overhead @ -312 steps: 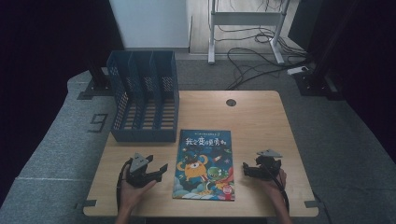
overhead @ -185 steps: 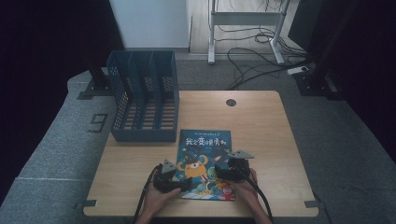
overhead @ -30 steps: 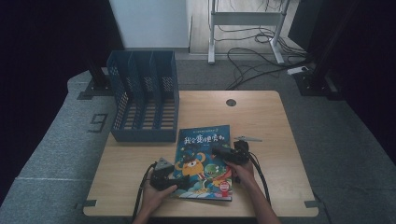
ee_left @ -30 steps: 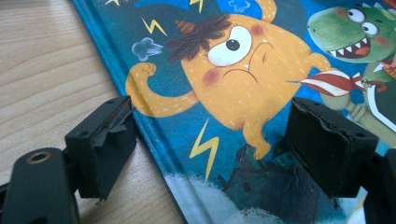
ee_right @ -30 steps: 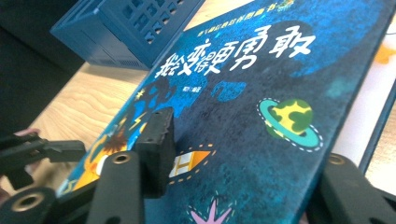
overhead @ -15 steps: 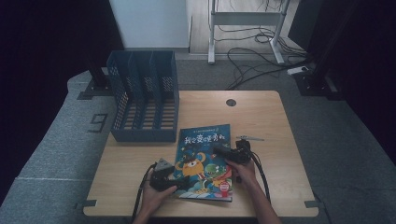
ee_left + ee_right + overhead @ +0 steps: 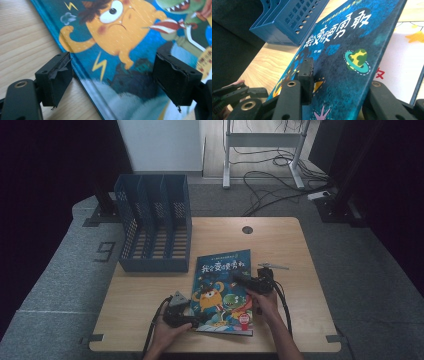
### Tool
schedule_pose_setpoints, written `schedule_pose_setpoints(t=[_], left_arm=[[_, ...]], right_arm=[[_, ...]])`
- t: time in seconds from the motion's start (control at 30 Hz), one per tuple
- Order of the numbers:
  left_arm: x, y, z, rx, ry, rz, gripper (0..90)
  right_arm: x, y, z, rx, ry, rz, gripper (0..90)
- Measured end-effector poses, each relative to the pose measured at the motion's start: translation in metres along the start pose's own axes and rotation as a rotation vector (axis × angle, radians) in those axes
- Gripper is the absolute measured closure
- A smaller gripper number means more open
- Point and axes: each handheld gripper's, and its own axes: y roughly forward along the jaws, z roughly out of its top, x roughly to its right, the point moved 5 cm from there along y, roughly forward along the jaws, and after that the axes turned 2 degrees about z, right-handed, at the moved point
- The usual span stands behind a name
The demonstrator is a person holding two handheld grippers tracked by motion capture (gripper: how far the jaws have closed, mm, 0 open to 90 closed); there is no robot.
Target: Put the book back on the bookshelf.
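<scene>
Left gripper point(image 7: 192, 319) sits at the book's point(image 7: 222, 290) near-left corner, jaws wide, straddling its edge, gripping nothing. Right gripper point(image 7: 240, 279) pinches the book's front cover, lifted off the pages. Beyond the book's far-left corner stands the blue file rack point(image 7: 155, 225).

I count one picture book point(image 7: 223, 292) at lower centre of the high view; one blue file rack point(image 7: 154, 231) at centre left, with three slots as far as I can tell; one wooden table point(image 7: 280, 240); two grippers, my left gripper point(image 7: 192, 320) at bottom centre-left and my right gripper point(image 7: 236, 278) right of centre; two hands holding them; one round hole point(image 7: 247, 229) in the tabletop.
</scene>
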Motion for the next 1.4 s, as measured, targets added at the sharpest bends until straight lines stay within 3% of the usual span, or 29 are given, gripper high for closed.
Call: schedule_pose_setpoints(t=[0.13,0.67,1.03,1.4], left_arm=[[0.009,0.001,-0.001,-0.014,0.041,-0.019,15.8],[0.023,0.003,-0.003,-0.063,0.105,-0.067,15.4],[0.029,0.006,-0.006,-0.100,0.145,-0.047,14.2],[0.032,0.009,-0.005,-0.085,0.127,-0.041,13.0]], right_arm=[[0.004,-0.004,0.002,0.013,0.014,-0.007,64.3],[0.014,-0.023,0.013,0.067,0.039,-0.027,66.3],[0.017,-0.031,0.017,0.091,0.052,-0.037,66.3],[0.014,-0.038,0.021,0.121,0.031,-0.038,66.4]])
